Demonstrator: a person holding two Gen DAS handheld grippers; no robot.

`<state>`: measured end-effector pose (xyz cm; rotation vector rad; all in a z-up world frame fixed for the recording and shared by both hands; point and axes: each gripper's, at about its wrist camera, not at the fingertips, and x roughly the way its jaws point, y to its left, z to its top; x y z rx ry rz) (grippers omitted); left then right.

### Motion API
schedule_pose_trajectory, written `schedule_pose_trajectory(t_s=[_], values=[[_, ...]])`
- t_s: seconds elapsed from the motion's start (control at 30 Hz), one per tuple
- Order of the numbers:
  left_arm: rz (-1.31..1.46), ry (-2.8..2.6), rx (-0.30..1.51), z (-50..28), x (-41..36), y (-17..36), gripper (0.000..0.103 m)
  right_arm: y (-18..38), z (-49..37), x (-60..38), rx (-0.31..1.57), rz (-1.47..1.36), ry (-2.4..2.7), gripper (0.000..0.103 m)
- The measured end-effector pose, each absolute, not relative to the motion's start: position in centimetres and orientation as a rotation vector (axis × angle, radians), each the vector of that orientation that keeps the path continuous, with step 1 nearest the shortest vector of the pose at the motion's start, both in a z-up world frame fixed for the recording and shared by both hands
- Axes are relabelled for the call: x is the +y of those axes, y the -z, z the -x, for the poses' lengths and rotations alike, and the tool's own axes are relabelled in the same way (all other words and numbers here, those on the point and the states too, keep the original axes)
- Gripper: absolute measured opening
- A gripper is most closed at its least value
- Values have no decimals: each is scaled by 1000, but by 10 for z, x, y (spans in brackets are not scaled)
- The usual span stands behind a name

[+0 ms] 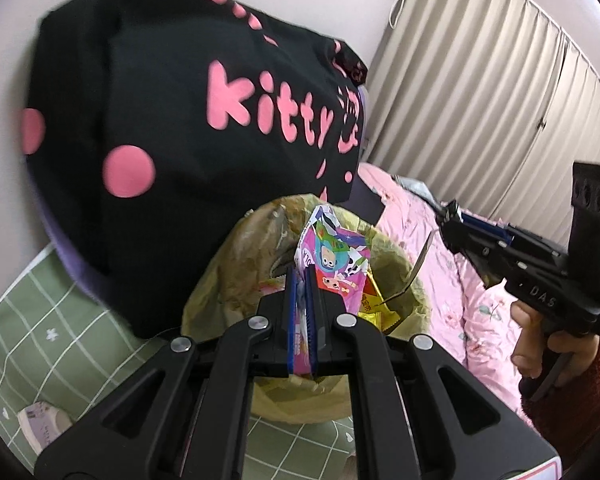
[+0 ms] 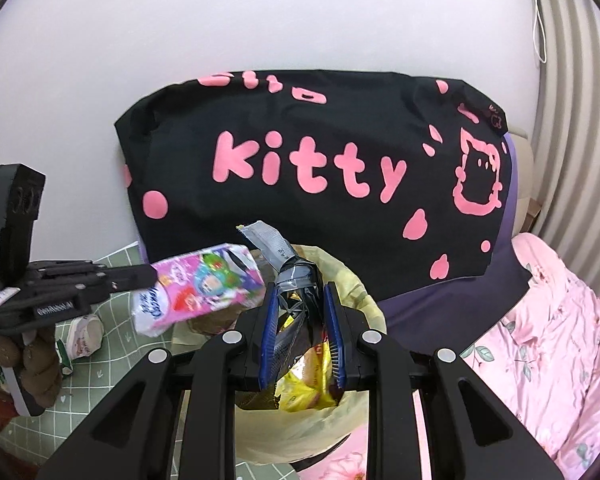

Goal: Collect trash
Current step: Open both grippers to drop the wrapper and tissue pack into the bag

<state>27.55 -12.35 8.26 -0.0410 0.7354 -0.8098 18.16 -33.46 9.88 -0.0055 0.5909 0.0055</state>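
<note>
A black cushion (image 2: 312,184) with pink lettering is leaning against the wall, and a pink floral bed cover (image 2: 548,332) is lying to its right. In front of the cushion a bin lined with a yellowish bag (image 2: 364,292) is standing on the green checked floor mat (image 1: 40,320), and both claws are hovering over its mouth.

Inside the bin, yellow and gold wrappers (image 2: 304,392) are already lying.

The right claw (image 2: 300,312) is gripping a crumpled dark foil packet (image 2: 296,284) between its blue pads, half closed around it. The packet is standing roughly upright, its silver end poking up beyond the tips, and it is hanging directly above the bin opening.

The left claw (image 1: 302,300) is squeezing shut on a pink cartoon-printed pack (image 1: 336,256). In the right wrist view the pack is sticking out sideways over the bin's left rim, so it probably needs to come a little further in before release.

The right claw seems the better placed to drop first.

A small cup (image 2: 85,336) is lying on the mat to the left, likely trash to fetch later.
</note>
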Motion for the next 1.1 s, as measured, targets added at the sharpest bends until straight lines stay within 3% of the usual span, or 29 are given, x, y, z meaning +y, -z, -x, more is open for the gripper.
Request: schedule_pose_trajectory(t_s=[0.5,1.1], values=[[-177,792,919,-300,-179,-17,4,-17,-249,-355,781,-12,-73,22],[-120,800,933,-300,-185,-15,4,-7,-237,-357,818,-22,-81,24]])
